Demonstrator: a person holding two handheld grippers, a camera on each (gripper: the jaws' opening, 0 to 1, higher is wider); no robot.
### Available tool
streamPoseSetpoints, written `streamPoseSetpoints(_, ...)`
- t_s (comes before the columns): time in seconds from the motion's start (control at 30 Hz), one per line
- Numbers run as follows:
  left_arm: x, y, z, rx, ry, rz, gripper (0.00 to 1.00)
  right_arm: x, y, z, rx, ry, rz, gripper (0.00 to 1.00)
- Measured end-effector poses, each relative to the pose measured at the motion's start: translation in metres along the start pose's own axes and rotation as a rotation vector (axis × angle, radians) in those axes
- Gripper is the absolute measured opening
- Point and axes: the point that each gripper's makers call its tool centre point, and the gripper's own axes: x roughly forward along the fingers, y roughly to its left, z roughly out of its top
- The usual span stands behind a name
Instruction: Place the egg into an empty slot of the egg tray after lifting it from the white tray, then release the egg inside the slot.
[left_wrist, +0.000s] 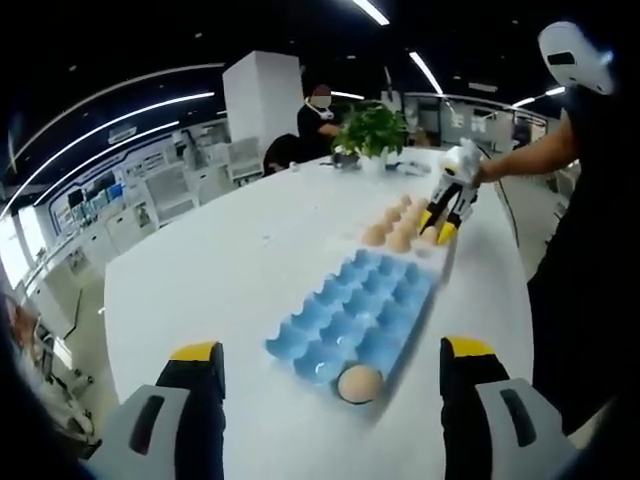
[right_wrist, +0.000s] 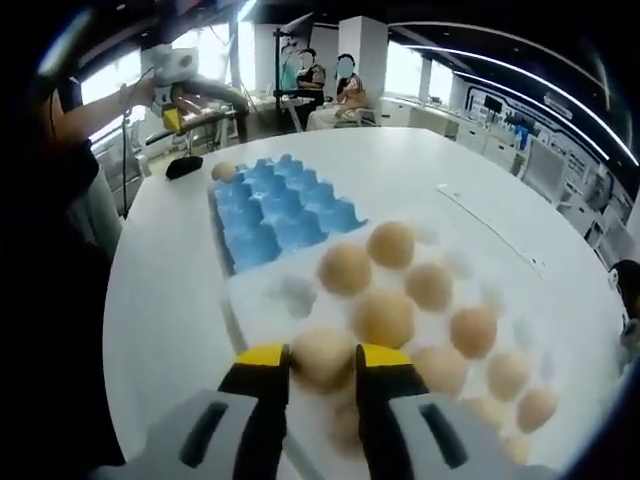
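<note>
Sitting between right gripper (right_wrist: 322, 362) jaws, egg (right_wrist: 322, 358), on white tray (right_wrist: 285, 295)

Motion-blurred tan egg (right_wrist: 322, 357) sits between the right gripper's yellow-tipped jaws (right_wrist: 321, 362); contact cannot be told.

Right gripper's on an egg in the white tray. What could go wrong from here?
1. The right gripper has its jaws around an egg with neighbours crowded close in the white tray; lifting at a tilt might knock them.
2. Eggs are fragile: too hard a squeeze may crack it, too light may drop it.
3. The blue tray already holds one egg in a corner slot; aim for an empty slot.
</note>
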Motion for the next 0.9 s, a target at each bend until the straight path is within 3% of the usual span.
streamPoseSetpoints(0.33, -0.0007, 0.0023, 0.0026, 0.008, -0.014, 0.002, 0.90, 0.0005, 0.0007, -0.0002, -0.011, 0.010, 0.009, 0.25)
streamPoseSetpoints(0.43, -0.0006, -0.0012, 0.0032, -0.019, -0.021, -0.010, 0.99, 0.0002, 0.0015, 0.0003, -0.021, 0.008, 0.003, 0.25)
streamPoseSetpoints(0.53, -0.0016, -0.0011, 0.0035, 0.011, -0.020, -0.008, 0.96, -0.0003, 0.0018, 0.0010, -0.040, 0.004, -0.004, 0.24)
streamPoseSetpoints(0.9, -0.0014, -0.0019, -0.0002, 0.000, -0.008, -0.012, 0.95, -0.0014, 0.0003, 0.0023, -0.037, 0.006, -0.017, 0.24)
